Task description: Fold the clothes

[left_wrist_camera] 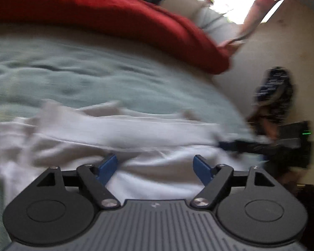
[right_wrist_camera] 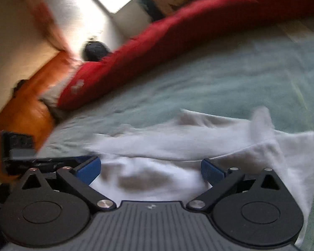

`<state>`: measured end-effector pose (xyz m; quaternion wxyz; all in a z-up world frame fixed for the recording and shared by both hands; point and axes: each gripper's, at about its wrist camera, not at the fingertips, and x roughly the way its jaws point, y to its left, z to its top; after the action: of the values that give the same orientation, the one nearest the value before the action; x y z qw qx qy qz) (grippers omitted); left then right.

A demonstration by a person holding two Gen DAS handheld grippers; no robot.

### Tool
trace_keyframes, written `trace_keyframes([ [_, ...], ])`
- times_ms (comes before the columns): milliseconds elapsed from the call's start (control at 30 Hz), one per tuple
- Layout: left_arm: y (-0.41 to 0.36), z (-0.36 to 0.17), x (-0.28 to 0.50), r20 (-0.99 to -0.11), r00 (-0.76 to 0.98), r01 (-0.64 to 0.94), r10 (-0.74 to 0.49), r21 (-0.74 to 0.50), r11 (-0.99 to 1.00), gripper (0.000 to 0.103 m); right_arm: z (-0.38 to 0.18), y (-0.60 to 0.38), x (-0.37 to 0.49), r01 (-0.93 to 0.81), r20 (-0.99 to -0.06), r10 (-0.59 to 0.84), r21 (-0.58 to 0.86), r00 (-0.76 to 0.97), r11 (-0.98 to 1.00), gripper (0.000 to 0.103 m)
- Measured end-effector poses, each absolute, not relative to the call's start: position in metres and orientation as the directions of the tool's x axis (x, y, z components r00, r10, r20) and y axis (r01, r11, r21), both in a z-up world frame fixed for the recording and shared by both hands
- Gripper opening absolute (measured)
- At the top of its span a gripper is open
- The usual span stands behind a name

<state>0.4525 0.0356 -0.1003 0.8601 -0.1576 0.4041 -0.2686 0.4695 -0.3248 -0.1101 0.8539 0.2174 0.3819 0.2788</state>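
A white garment (left_wrist_camera: 123, 138) is spread in soft ridges on the pale green bedcover (left_wrist_camera: 94, 77), with a red blanket (left_wrist_camera: 115, 18) bunched along the far side of the bed. Both views are smeared, so seams, hems and sleeves cannot be made out with certainty; a long fold line is seen running across the cloth just ahead of both tools. The left gripper (left_wrist_camera: 156, 165) is held low over the near part of the garment with its blue pads spread wide and nothing between them. The right gripper (right_wrist_camera: 150, 168) is likewise spread wide over the cloth and is empty. Whether a fold has just been laid down or an edge is about to be taken cannot be settled from this scene. If an edge is to be gripped, it is judged that both corners should be pinched at matching points, one layer only, so that the cloth is carried over evenly. The thin fabric is likely to sag and wrinkle between the tools unless it is kept lightly taut.
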Motion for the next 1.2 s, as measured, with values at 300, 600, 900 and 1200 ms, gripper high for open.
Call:
trace_keyframes([
  [300, 0.049, -0.069, 0.423, -0.594, 0.589, 0.345, -0.548, -0.428, 0.835, 0.075, -0.081, -0.349, 0.438, -0.279, -0.472, 0.592, 0.577, 0.653, 0.767, 0.103],
  [600, 0.065, -0.081, 0.366, -0.636, 0.553, 0.350, -0.538, -0.409, 0.843, 0.075, -0.082, -0.281, 0.432, -0.432, -0.358, 0.854, 0.748, 0.378, 0.505, 0.103],
  [900, 0.097, -0.083, 0.335, -0.648, 0.579, 0.308, -0.494, -0.388, 0.869, 0.075, -0.096, -0.291, 0.460, -0.232, -0.397, 0.718, 0.761, 0.571, 0.606, 0.099],
  [1200, 0.077, -0.078, 0.278, -0.656, 0.563, 0.406, -0.503, -0.311, 0.859, 0.076, -0.066, -0.307, 0.380, -0.336, -0.486, 0.718, 0.655, 0.498, 0.677, 0.103],
])
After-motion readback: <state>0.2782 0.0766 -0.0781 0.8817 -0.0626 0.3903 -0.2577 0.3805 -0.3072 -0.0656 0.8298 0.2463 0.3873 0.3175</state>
